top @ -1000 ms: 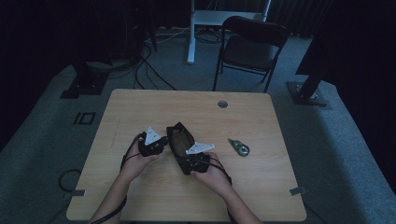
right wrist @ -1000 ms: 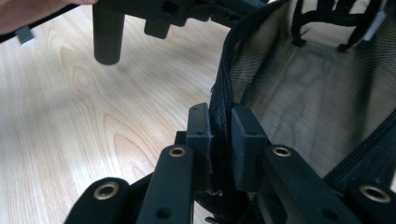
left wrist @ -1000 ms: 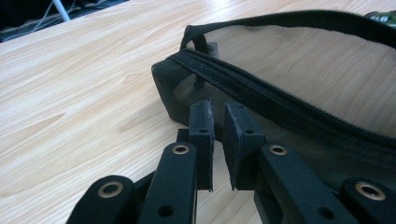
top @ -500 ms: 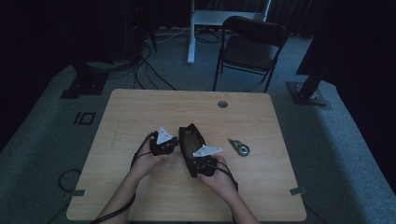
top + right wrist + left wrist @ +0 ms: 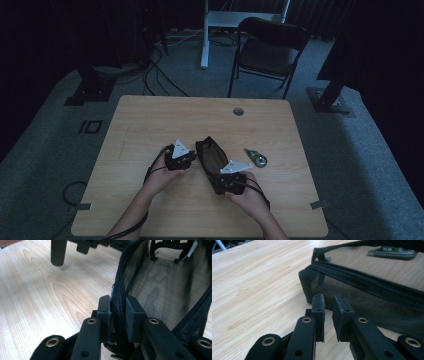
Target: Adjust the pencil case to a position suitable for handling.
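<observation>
Black mesh pouch (image 5: 211,159) lying open at mid-table (image 5: 150,125), right gripper (image 5: 117,308) pinching its near zipper edge, jaws just easing, left gripper (image 5: 329,305) narrowly apart, empty, just left of pouch.

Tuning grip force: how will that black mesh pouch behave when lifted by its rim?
Mesh pouch: likely floppy, since its zipper edge folds between the right tongs. Probably light: thin see-through netting, nothing visible inside. Likely to sag and slide rather than roll.
</observation>
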`<state>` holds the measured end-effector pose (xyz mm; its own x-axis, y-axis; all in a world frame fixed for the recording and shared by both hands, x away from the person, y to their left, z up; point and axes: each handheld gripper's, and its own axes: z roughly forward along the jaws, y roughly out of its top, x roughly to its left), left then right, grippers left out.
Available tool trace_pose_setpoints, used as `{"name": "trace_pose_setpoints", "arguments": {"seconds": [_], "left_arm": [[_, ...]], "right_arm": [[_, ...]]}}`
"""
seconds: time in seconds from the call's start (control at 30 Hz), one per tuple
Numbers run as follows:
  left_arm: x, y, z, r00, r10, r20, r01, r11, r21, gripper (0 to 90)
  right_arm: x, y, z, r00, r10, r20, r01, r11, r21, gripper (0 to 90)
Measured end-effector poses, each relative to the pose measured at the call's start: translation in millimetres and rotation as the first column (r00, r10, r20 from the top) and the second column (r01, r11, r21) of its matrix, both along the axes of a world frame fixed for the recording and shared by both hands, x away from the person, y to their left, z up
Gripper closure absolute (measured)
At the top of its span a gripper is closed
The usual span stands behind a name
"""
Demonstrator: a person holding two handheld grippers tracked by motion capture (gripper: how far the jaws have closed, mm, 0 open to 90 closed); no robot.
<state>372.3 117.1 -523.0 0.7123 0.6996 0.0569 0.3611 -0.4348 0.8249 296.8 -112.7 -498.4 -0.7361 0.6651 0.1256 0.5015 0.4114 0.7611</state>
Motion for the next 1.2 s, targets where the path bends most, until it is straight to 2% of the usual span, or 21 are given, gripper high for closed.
{"name": "trace_pose_setpoints", "arguments": {"seconds": [0.07, 0.1, 0.13, 0.2, 0.23, 0.3, 0.33, 0.4, 0.43, 0.57, 0.6, 0.63, 0.77, 0.83, 0.9, 0.93, 0.97, 1.03, 1.13, 1.2], "left_arm": [[-0.9, -2.4, -0.6, 0.9998, -0.016, -0.009, 0.016, 0.9999, 0.001, 79.4], [-1.6, -3.6, -1.0, 0.9996, -0.025, -0.013, 0.025, 0.9997, -0.005, 74.6], [-2.2, -4.7, -1.3, 0.9993, -0.034, -0.018, 0.034, 0.9993, -0.012, 74.5], [-3.1, -5.6, -1.9, 0.9989, -0.039, -0.027, 0.038, 0.999, -0.023, 70.5], [-3.2, -6.0, -1.8, 0.9984, -0.044, -0.035, 0.043, 0.9988, -0.024, 70.5], [-3.0, -5.7, -1.8, 0.999, -0.042, -0.012, 0.042, 0.9985, -0.035, 66.9], [-3.1, -5.4, -1.2, 0.9988, -0.043, -0.021, 0.043, 0.9984, -0.038, 66.9], [-3.5, -5.1, -0.4, 0.9981, -0.053, -0.031, 0.05, 0.996, -0.074, 64.0], [-4.0, -5.2, 0.1, 0.9981, -0.056, -0.027, 0.054, 0.9959, -0.073, 62.6], [-6.2, -4.4, 3.9, 0.9972, -0.072, -0.02, 0.07, 0.9939, -0.086, 58.5], [-6.9, -3.9, 5.5, 0.9966, -0.079, -0.025, 0.076, 0.9927, -0.093, 54.9], [-7.6, -3.9, 6.4, 0.9961, -0.081, -0.035, 0.077, 0.9916, -0.104, 52.4], [-9.5, -0.4, 11.5, 0.9941, -0.095, -0.053, 0.087, 0.9871, -0.134, 38.8], [-10.2, 3.3, 13.7, 0.9941, -0.093, -0.056, 0.084, 0.9862, -0.142, 29.9], [-11.3, 7.8, 16.3, 0.996, -0.075, -0.048, 0.068, 0.9876, -0.142, 25.4], [-11.9, 10.0, 17.2, 0.9966, -0.07, -0.043, 0.063, 0.9877, -0.143, 22.0], [-12.6, 12.5, 18.1, 0.997, -0.067, -0.039, 0.061, 0.9891, -0.134, 17.5], [-14.3, 17.9, 19.3, 0.998, -0.057, -0.029, 0.053, 0.9921, -0.114, 17.4], [-16.4, 22.3, 19.3, 0.9979, -0.055, -0.034, 0.052, 0.9938, -0.098, 14.4], [-19.0, 27.5, 18.3, 0.9983, -0.047, -0.034, 0.045, 0.9969, -0.065, 14.5]], "right_arm": [[-0.8, -2.1, 0.3, 0.9999, 0.015, -0.006, -0.015, 0.9999, -0.008, 70.1], [-1.3, -3.0, 1.0, 0.9999, 0.015, -0.004, -0.015, 0.9999, 0.001, 65.2], [-1.7, -4.0, 1.9, 0.9999, 0.012, -0.001, -0.012, 0.9998, 0.018, 61.2], [-3.5, -4.7, 3.6, 0.9999, 0.009, -0.01, -0.009, 0.9989, 0.045, 46.6], [-3.9, -5.3, 4.3, 1.0, 0.002, 0.002, -0.002, 0.9979, 0.065, 44.2], [-4.6, -6.4, 7.0, 0.9996, 0.022, 0.017, -0.023, 0.997, 0.074, 42.9], [-4.9, -7.1, 9.0, 0.9996, 0.025, 0.015, -0.027, 0.9961, 0.084, 42.0], [-5.6, -8.0, 13.4, 0.9985, 0.033, 0.044, -0.037, 0.9942, 0.102, 37.5], [-5.9, -8.1, 15.6, 0.9978, 0.038, 0.055, -0.044, 0.9931, 0.109, 35.4], [-5.7, -8.8, 22.6, 0.9959, 0.018, 0.089, -0.032, 0.9862, 0.162, 23.7], [-5.3, -8.6, 23.4, 0.9931, 0.006, 0.117, -0.026, 0.9852, 0.169, 23.4], [-4.8, -8.4, 23.9, 0.9921, 0.003, 0.125, -0.024, 0.9855, 0.168, 20.9], [-2.6, -7.8, 24.6, 0.9911, -0.028, 0.13, 0.005, 0.9844, 0.176, 22.2], [-1.7, -8.6, 26.5, 0.9878, -0.043, 0.15, 0.017, 0.9856, 0.168, 21.8], [0.0, -10.9, 30.0, 0.986, -0.06, 0.156, 0.028, 0.9794, 0.2, 19.4], [0.7, -12.0, 31.1, 0.9848, -0.062, 0.162, 0.029, 0.9794, 0.2, 19.2], [1.5, -13.4, 32.6, 0.9827, -0.066, 0.173, 0.031, 0.9803, 0.195, 17.2], [3.4, -16.4, 35.2, 0.9791, -0.076, 0.189, 0.038, 0.9796, 0.197, 13.5], [4.5, -19.1, 37.3, 0.9755, -0.072, 0.208, 0.034, 0.9828, 0.182, 13.4], [6.2, -22.2, 39.2, 0.9733, -0.073, 0.218, 0.033, 0.9826, 0.183, 13.4]]}}
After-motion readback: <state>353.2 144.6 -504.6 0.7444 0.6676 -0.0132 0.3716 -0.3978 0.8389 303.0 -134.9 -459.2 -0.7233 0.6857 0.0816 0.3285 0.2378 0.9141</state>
